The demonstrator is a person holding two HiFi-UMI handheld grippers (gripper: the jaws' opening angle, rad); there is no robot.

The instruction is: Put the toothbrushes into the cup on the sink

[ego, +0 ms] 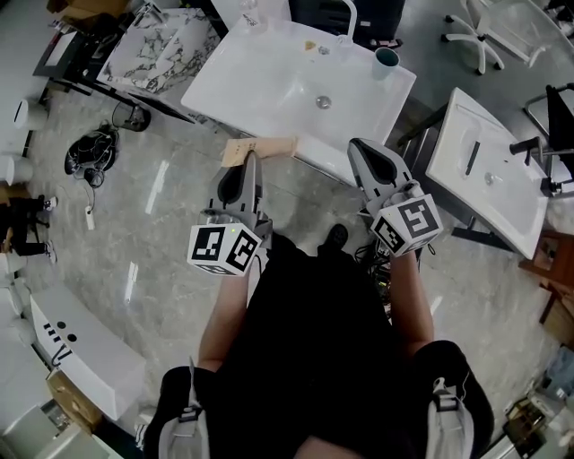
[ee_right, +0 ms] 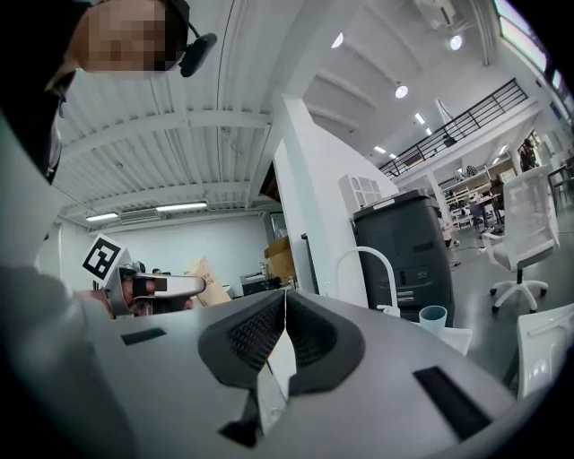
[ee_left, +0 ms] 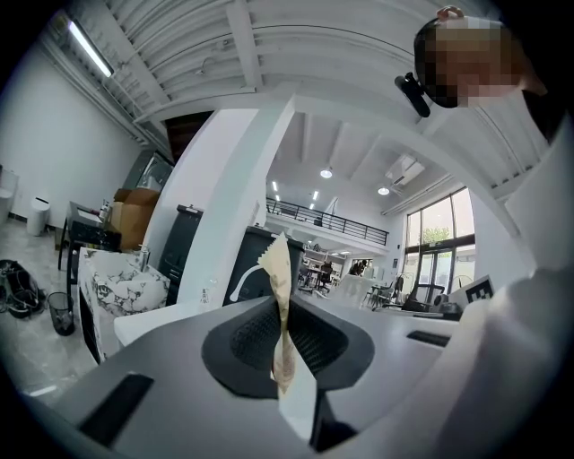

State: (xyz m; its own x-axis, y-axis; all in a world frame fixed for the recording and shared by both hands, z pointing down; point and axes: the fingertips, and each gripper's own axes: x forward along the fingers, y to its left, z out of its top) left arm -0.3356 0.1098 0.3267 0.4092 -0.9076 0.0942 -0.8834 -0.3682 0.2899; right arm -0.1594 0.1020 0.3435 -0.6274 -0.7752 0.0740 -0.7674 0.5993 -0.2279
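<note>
The sink point(ego: 269, 90) stands ahead of the person, with its drain point(ego: 323, 102) mid-basin, the faucet point(ego: 348, 22) at the far edge and the cup point(ego: 387, 59) on the rim just right of the faucet. The left claw point(ego: 250, 164) is at the sink's near edge with a flat packet point(ego: 260, 148) between its jaws, and the right claw point(ego: 357, 145) is to its right. A second sink point(ego: 161, 45) stands left of the first, a third sink point(ego: 489, 161) right of it, and a chair point(ego: 480, 36) behind the third.
</note>
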